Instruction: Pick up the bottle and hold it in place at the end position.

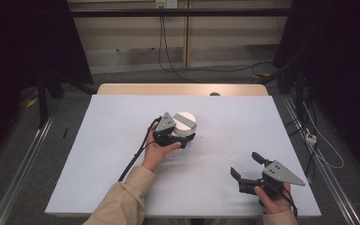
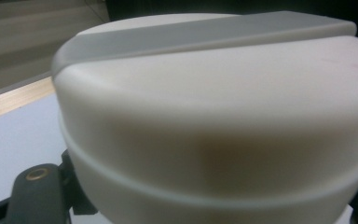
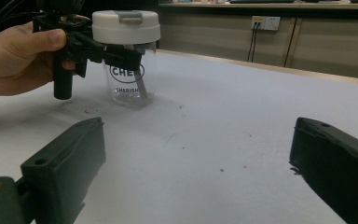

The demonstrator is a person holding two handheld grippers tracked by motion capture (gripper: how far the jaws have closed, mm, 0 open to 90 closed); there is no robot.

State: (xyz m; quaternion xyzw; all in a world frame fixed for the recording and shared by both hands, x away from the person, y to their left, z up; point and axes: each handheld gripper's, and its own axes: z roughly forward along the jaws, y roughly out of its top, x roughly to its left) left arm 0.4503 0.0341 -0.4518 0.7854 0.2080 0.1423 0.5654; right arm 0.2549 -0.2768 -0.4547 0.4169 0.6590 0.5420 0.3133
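Left gripper [image 1: 183,139], just left of centre in the high view, is clamped on the jar [image 3: 127,77], its jaws pinching the glass right under the white lid [image 1: 184,123]. Over in the right gripper view that same grip sits at upper left, black jaws hugging the jar's shoulder while a hand [image 3: 16,58] holds the tool. Right gripper [image 1: 247,167] waits at lower right of the high view, jaws spread wide and grasping nothing, well apart from the jar.

So where are we? The jar is secured and upright on the white table [image 1: 122,178], and the lid, grey bar [image 2: 205,32] across its top, looks fully seated. My read: the holding is done, and any work on the lid is yet to come.

Inside the clear jar I can't make out any contents for certain, just printed lettering on the glass.
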